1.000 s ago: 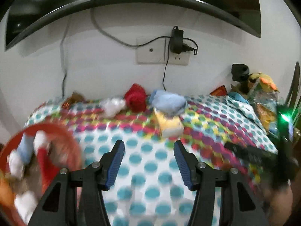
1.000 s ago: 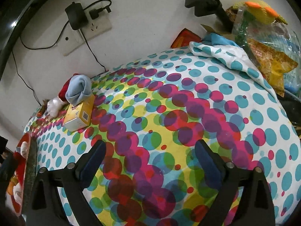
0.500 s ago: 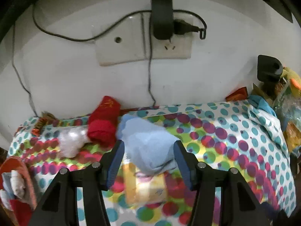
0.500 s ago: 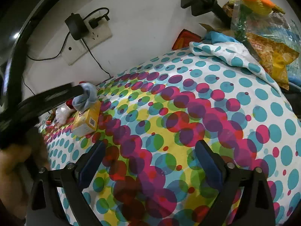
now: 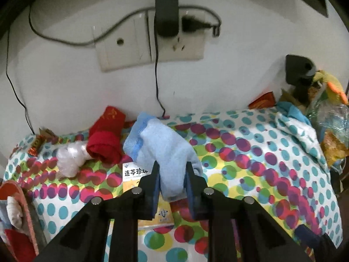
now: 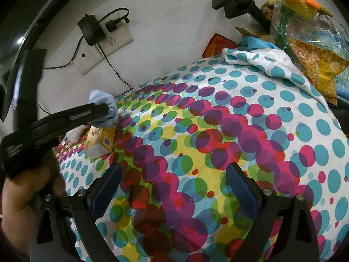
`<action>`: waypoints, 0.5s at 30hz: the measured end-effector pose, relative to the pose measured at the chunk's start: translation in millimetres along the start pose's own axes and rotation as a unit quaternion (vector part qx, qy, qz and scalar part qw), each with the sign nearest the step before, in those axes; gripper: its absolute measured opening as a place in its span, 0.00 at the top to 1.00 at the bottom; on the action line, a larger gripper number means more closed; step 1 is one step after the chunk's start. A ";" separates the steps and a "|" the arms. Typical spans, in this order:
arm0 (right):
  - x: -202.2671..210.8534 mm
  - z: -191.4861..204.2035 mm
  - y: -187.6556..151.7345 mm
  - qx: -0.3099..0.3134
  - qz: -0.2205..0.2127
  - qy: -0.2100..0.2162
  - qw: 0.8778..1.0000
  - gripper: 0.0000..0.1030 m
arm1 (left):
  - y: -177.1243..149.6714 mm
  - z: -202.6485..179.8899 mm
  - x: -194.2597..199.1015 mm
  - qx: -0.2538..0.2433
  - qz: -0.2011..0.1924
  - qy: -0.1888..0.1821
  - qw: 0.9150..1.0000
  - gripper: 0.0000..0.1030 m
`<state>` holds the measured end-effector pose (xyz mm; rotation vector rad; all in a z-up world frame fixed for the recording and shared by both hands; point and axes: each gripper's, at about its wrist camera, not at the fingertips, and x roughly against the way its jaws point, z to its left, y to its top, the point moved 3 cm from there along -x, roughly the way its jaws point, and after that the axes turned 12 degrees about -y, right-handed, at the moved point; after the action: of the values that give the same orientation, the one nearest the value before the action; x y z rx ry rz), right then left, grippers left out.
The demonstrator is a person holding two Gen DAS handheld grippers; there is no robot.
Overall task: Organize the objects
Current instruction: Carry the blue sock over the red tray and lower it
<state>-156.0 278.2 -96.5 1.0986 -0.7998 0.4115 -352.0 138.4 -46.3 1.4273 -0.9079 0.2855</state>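
At the far left, a red basket (image 5: 24,207) is sitting at the bed's edge, socks already inside. Moving right, a crinkly white plastic wad (image 5: 70,159) and a rolled red sock (image 5: 105,144) are lying by the wall. The left gripper (image 5: 172,181), spread a second ago, is now pinching the soft, fuzzy blue sock (image 5: 161,144), which is draped over a rigid yellow box (image 5: 135,174); lifting it toward the basket looks like the next step. The right gripper (image 6: 174,187) is hovering spread and empty over the dotted bedsheet (image 6: 240,120).
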 end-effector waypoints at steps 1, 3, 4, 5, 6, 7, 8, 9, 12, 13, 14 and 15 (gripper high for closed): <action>0.0 0.4 0.0 0.000 0.000 0.000 1.000 0.07 | 1.2 -1.8 6.2 -0.002 -0.005 -0.001 1.000 0.80; -0.2 0.3 0.2 0.001 0.000 0.000 1.000 0.07 | 3.6 -6.3 17.9 -0.013 -0.017 0.003 1.000 0.80; -0.3 0.9 0.1 0.001 0.001 -0.001 1.000 0.07 | 4.7 -9.0 25.0 -0.020 -0.023 0.008 0.999 0.80; -0.3 1.0 0.1 0.002 0.001 -0.002 1.000 0.07 | 5.7 -10.5 30.4 -0.025 -0.028 0.012 0.999 0.80; -0.3 1.1 0.0 0.003 0.001 -0.003 1.000 0.07 | 6.9 -12.1 36.1 -0.030 -0.034 0.017 0.999 0.80; -0.6 0.7 0.3 0.002 0.001 -0.002 1.000 0.07 | 8.2 -13.0 42.6 -0.034 -0.040 0.024 0.998 0.80; -0.7 0.9 0.3 0.002 0.001 -0.001 1.000 0.07 | 9.2 -12.9 48.3 -0.036 -0.044 0.030 0.998 0.80; -0.9 1.2 0.3 0.002 0.001 -0.001 1.000 0.07 | 9.9 -12.7 53.6 -0.035 -0.046 0.032 0.998 0.80; -1.4 1.2 0.3 0.006 0.002 -0.004 1.000 0.07 | 11.4 -10.1 70.2 -0.032 -0.053 0.036 0.997 0.80; -1.3 1.3 0.3 0.004 0.002 -0.003 1.000 0.07 | 11.2 -8.3 75.5 -0.030 -0.054 0.038 0.997 0.80; -1.4 1.9 0.4 0.004 0.002 -0.002 1.000 0.07 | 11.4 -5.9 80.0 -0.028 -0.055 0.039 0.997 0.80; -1.6 2.3 0.4 0.004 0.002 -0.002 1.000 0.07 | 11.0 -3.7 84.2 -0.027 -0.057 0.041 0.997 0.80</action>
<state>-158.2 276.4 -96.9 1.1064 -0.8050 0.4170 -303.4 115.2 19.5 1.4014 -0.7598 0.2306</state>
